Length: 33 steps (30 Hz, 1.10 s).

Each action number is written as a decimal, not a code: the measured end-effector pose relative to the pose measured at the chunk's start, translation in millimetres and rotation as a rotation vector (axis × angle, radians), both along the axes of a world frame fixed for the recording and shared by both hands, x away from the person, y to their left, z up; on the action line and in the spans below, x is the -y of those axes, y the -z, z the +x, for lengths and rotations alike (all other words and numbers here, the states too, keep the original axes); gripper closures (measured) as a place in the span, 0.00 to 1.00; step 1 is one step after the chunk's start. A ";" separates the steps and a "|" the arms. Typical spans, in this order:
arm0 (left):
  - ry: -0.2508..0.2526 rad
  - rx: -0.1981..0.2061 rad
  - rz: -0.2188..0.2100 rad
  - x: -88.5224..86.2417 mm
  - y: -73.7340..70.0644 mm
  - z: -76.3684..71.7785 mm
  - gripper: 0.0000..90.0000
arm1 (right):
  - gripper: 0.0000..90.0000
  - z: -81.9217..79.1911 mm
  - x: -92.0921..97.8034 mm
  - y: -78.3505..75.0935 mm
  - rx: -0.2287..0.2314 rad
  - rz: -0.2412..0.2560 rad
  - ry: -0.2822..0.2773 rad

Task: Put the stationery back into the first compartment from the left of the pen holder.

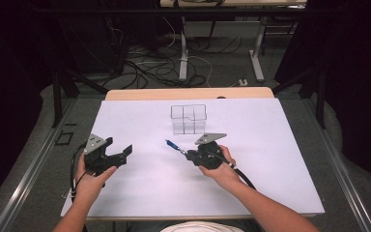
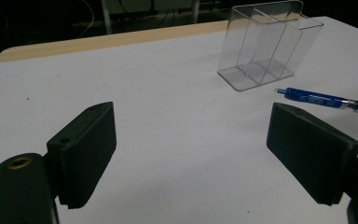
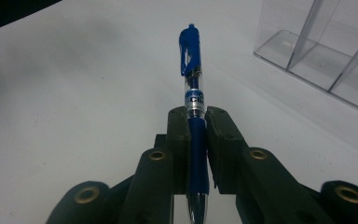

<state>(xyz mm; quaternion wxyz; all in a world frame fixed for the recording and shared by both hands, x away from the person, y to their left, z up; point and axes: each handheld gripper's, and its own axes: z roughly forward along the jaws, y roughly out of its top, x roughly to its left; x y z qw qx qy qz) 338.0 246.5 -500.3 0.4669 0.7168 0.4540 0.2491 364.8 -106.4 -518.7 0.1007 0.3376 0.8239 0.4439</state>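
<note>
- Blue plastic pen (image 3: pixel 192 84), clip end forward, pinched along its rubber grip section between the pressed-together jaws of the right gripper (image 3: pixel 196 140); held just above the white table (image 1: pixel 140 193), a little right of centre.
- Likely light, stiff and smooth-barrelled; prone to swivelling or sliding if squeezed on the clear barrel, so best held at the grip sleeve as now, near the tip end.
- Seen from the high view at about 10 o'clock of the right gripper (image 1: pixel 189 155), pen (image 1: pixel 172 144) pointing toward the far left.
- Clear acrylic organiser (image 1: pixel 189 119), divided into compartments, near the pen at about 1 o'clock, apart from it; probably the destination.
- Left gripper (image 1: pixel 121 157) at 9 o'clock, well apart, jaws spread wide and holding nothing.
</note>
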 end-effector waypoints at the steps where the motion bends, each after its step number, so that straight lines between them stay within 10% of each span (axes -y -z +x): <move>1: 0.009 0.003 0.011 1.0 -0.8 -0.2 0.18 | 0.89 -0.6 1.6 -1.5 -0.005 0.003 -0.002; 18: 0.162 0.073 0.172 40.8 -7.7 -5.5 0.30 | 0.89 -3.8 13.3 -8.9 -0.021 0.003 -0.050; 33: 0.354 0.245 0.462 87.7 -6.3 -19.4 0.41 | 0.89 -0.7 16.1 -9.0 -0.024 0.009 -0.039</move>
